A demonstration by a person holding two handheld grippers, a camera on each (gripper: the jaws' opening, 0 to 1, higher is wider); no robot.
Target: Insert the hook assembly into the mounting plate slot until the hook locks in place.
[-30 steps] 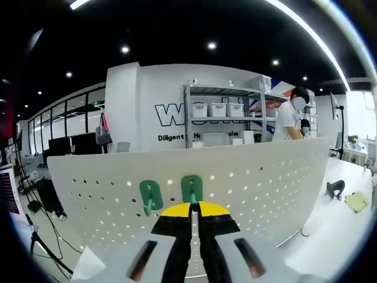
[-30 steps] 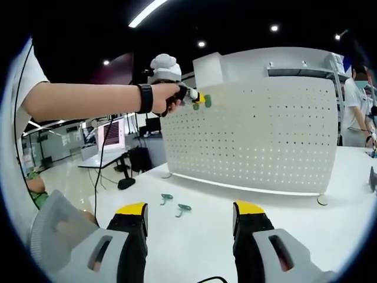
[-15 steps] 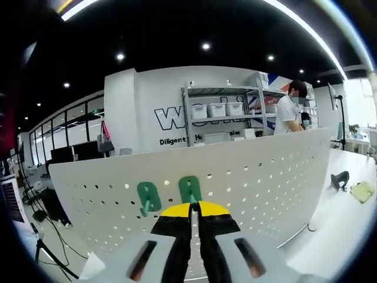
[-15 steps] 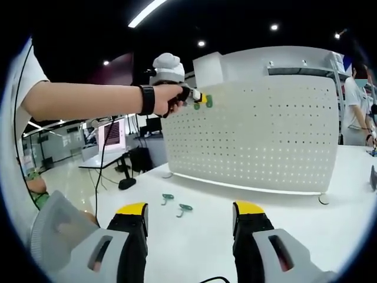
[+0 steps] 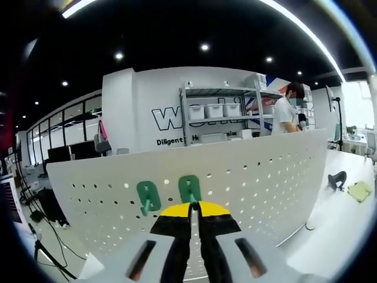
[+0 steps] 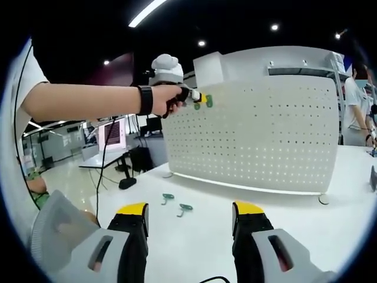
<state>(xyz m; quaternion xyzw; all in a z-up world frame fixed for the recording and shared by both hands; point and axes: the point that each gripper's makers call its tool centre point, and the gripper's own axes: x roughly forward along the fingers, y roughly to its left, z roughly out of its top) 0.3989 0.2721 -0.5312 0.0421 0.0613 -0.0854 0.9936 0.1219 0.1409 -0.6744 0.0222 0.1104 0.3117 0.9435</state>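
Two green hooks sit against the white pegboard (image 5: 253, 171) near its top edge, side by side. We hold the right-hand one, the gripped hook (image 5: 189, 190), in the left gripper (image 5: 194, 207), whose yellow-tipped jaws are closed narrow on its lower part; the neighbouring hook (image 5: 148, 197) hangs just beside it, apart from the jaws. In the right gripper view we see the same gripper at the board's upper left corner.

Right gripper (image 6: 190, 219): jaws wide apart, holding nothing, low over the white table (image 6: 306, 218). Two spare hooks (image 6: 177, 204) lie on the table in front of the board's foot.

Judgement: the hook looks like small moulded plastic, light and fairly stiff, likely smooth enough to slip or twist if pinched at the tip. We think the flat body below the pegs is the place to hold it. Whether it has locked we cannot tell.
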